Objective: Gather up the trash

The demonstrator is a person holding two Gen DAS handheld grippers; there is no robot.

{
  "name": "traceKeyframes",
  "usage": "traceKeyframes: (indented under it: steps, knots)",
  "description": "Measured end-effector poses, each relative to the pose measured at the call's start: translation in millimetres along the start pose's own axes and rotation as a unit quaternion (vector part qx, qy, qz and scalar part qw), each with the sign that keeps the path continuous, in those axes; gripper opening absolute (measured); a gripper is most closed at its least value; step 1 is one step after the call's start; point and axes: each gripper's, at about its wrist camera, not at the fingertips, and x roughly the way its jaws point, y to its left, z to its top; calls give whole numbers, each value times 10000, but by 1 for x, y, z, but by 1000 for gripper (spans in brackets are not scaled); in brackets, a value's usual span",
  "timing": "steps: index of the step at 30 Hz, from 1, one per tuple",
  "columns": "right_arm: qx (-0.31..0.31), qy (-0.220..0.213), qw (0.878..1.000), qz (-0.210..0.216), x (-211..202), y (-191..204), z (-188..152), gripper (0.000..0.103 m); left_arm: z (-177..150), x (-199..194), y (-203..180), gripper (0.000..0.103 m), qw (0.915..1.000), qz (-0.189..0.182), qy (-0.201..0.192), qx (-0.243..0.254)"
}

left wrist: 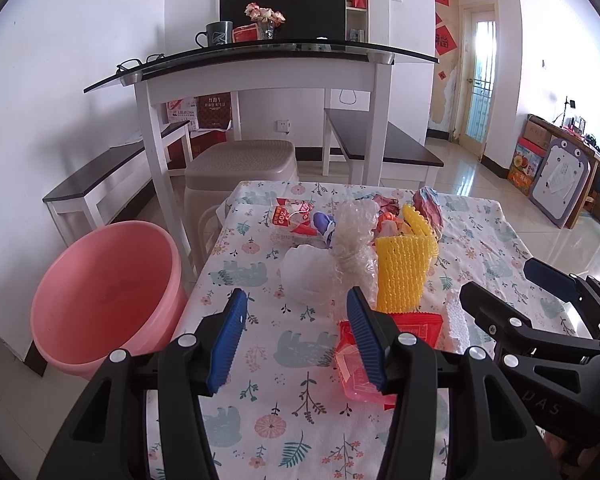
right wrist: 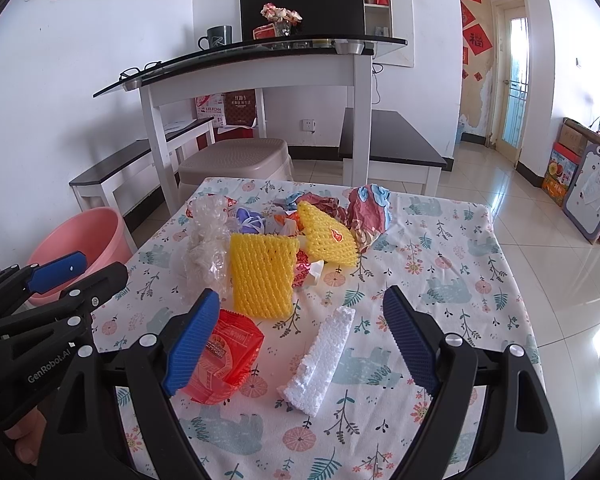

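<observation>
1. Nothing looks collected yet: the round pink plastic basin, on the floor left of the floral-cloth table, appears empty.
2. Trash lies on that table: yellow foam fruit net, red plastic wrapper, white styrofoam strip, crumpled clear film, and more behind.
3. Left gripper hovers released above the table's near edge; right gripper, jaws spread, straddles the strip without touching.
</observation>
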Motion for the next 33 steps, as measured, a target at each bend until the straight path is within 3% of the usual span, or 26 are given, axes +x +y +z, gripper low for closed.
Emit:
traceKeyframes:
  steps: [25, 33]
  knots:
    - [2, 39, 9999, 127, -2, 1, -3, 84, -1, -4, -4, 52, 10000, -50, 28, 69]
    - [4, 94, 9999, 109, -4, -4, -7, 84, -7, 0, 1, 52, 9996, -216, 78, 149]
